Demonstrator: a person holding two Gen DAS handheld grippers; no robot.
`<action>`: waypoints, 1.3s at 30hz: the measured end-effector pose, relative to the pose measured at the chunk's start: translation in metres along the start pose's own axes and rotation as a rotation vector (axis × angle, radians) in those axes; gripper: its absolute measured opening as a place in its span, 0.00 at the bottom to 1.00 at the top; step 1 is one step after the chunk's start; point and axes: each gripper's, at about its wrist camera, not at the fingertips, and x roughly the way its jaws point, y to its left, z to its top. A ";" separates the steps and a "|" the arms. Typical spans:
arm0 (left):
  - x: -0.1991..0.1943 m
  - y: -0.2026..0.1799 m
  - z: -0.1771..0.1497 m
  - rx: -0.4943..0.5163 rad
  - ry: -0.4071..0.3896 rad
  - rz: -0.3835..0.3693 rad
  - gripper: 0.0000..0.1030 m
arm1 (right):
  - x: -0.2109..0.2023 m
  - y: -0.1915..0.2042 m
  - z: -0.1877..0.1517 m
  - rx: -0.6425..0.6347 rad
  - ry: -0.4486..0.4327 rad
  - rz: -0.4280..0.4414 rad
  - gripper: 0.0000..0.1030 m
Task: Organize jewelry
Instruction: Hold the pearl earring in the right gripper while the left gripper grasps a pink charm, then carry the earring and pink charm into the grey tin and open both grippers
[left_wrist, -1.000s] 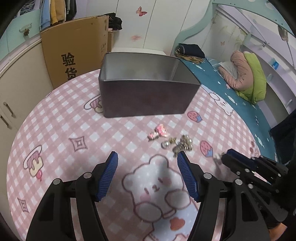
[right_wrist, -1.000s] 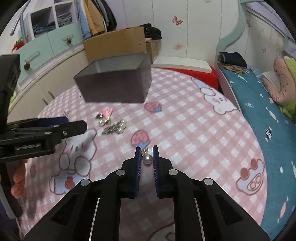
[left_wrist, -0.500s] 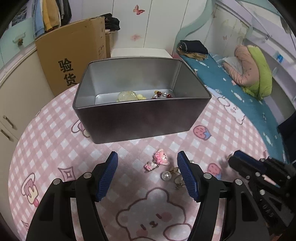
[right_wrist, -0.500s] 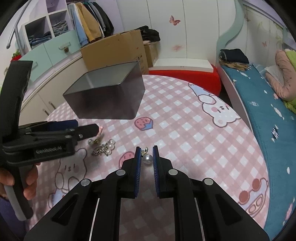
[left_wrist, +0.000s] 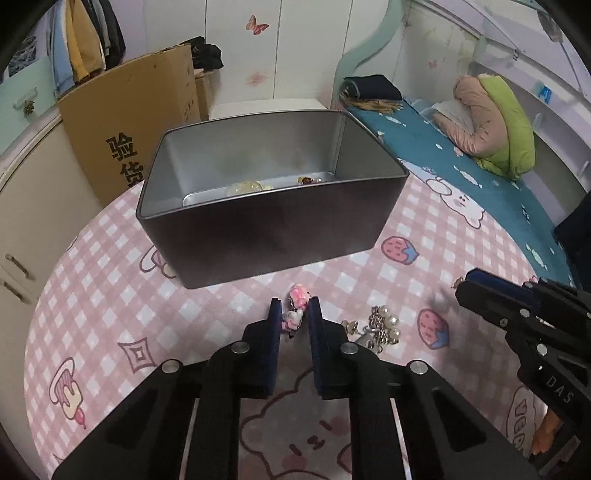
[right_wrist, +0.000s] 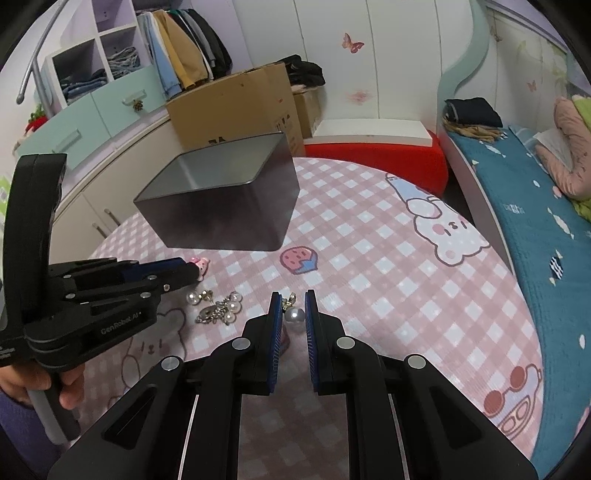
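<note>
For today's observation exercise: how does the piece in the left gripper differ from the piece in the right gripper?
The pink charm is a pink and white figure; the pearl earring is a round white bead with a gold fitting. The charm looks longer than the pearl. Both sit between blue pads, near the dark tin.

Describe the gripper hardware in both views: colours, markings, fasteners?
Both are matte black, with blue ribbed pad liners and round silver fasteners. The left gripper carries white "GenRobot.AI" lettering, readable in the right wrist view. The right gripper shows "DAS" in the left wrist view. No cables visible.
</note>
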 end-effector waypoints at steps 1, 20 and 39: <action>-0.001 0.001 -0.001 -0.001 -0.003 -0.006 0.13 | -0.001 0.001 0.000 -0.002 -0.002 0.001 0.13; -0.073 0.028 -0.001 -0.046 -0.115 -0.209 0.10 | -0.026 0.037 0.033 -0.051 -0.066 0.027 0.13; -0.045 0.069 0.085 -0.137 -0.079 -0.175 0.11 | 0.023 0.060 0.106 -0.072 -0.036 0.062 0.13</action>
